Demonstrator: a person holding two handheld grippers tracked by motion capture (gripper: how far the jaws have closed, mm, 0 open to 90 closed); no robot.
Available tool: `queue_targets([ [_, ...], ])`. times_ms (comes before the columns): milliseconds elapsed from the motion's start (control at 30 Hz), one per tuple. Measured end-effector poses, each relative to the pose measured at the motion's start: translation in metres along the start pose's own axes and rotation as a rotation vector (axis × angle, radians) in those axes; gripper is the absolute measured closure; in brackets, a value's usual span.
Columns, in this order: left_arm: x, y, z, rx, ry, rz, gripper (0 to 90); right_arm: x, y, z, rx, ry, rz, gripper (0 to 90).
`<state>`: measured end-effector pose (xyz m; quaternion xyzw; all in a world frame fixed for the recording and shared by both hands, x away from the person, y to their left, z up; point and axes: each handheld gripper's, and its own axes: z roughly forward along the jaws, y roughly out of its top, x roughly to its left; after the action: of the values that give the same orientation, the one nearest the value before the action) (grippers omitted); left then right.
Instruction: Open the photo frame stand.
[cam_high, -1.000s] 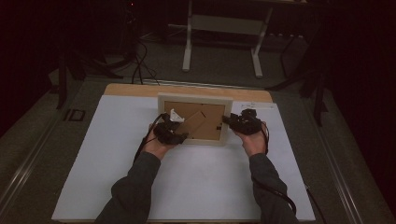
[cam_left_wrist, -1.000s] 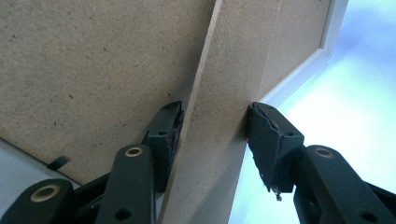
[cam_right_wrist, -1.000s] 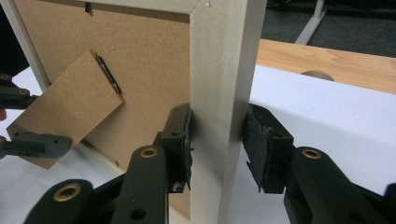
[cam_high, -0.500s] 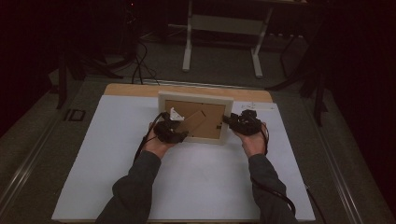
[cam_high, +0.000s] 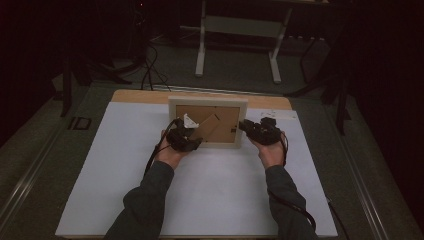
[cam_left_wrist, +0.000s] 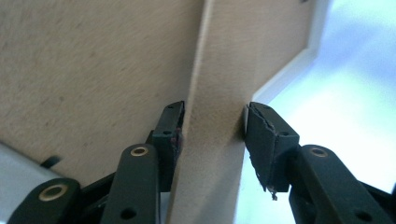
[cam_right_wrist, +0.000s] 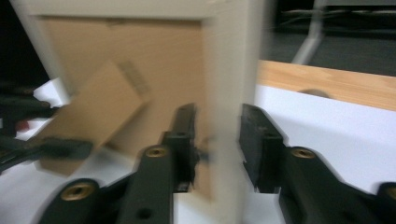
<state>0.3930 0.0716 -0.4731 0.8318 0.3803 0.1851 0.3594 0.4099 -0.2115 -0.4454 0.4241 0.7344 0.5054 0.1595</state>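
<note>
A pale wooden picture frame (cam_high: 207, 102) stands upright at the table's far middle, its brown backing (cam_high: 227, 122) facing me. Its hinged brown stand (cam_left_wrist: 212, 70) angles out from the back. My left gripper (cam_high: 194, 141) has been closing, and its pads now press both edges of that stand (cam_high: 206, 129); the left gripper view shows the left gripper (cam_left_wrist: 212, 126) up close. My right gripper (cam_high: 246, 128) has also been closing on the frame's right side bar (cam_right_wrist: 231, 56), with one jaw behind and one in front of it (cam_right_wrist: 218, 135). That view is blurred.
A white sheet (cam_high: 210, 200) covers most of the wooden table (cam_high: 135, 96). Beyond the far edge, on the dark floor, stand a metal rack's legs (cam_high: 201, 55) and loose cables (cam_high: 150, 75). A small dark object (cam_high: 80, 123) lies left of the table.
</note>
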Motion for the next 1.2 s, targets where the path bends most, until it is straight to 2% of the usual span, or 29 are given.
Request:
queue_targets([
  [67, 0.000, 0.002, -0.001, 0.001, -0.030, -0.019, 63.0, 0.009, 0.003, 0.004, 0.032, -0.028, -0.051, 68.3],
  [133, 0.002, 0.000, -0.002, 0.017, -0.057, -0.032, 66.7, 0.014, 0.004, 0.009, 0.041, -0.033, -0.064, 67.6],
  [200, 0.001, -0.002, -0.001, 0.016, -0.054, -0.023, 68.7, 0.016, 0.003, 0.012, 0.049, -0.040, -0.067, 66.5],
  [433, -0.005, -0.009, -0.002, 0.022, -0.047, 0.038, 71.6, 0.008, -0.003, 0.008, 0.045, -0.061, -0.038, 64.4],
  [700, -0.012, -0.014, -0.003, 0.025, -0.028, 0.104, 72.4, 0.003, -0.008, -0.002, 0.028, -0.072, -0.040, 63.4],
  [833, -0.014, -0.016, -0.003, 0.018, -0.033, 0.120, 73.4, 0.000, -0.012, -0.008, 0.026, -0.071, -0.039, 63.5],
  [1033, -0.018, -0.020, -0.005, 0.014, -0.032, 0.142, 74.7, -0.008, -0.019, -0.015, 0.023, -0.085, -0.013, 63.7],
  [1200, -0.020, -0.021, -0.006, 0.018, -0.034, 0.143, 75.1, -0.011, -0.023, -0.018, 0.028, -0.093, -0.007, 63.7],
])
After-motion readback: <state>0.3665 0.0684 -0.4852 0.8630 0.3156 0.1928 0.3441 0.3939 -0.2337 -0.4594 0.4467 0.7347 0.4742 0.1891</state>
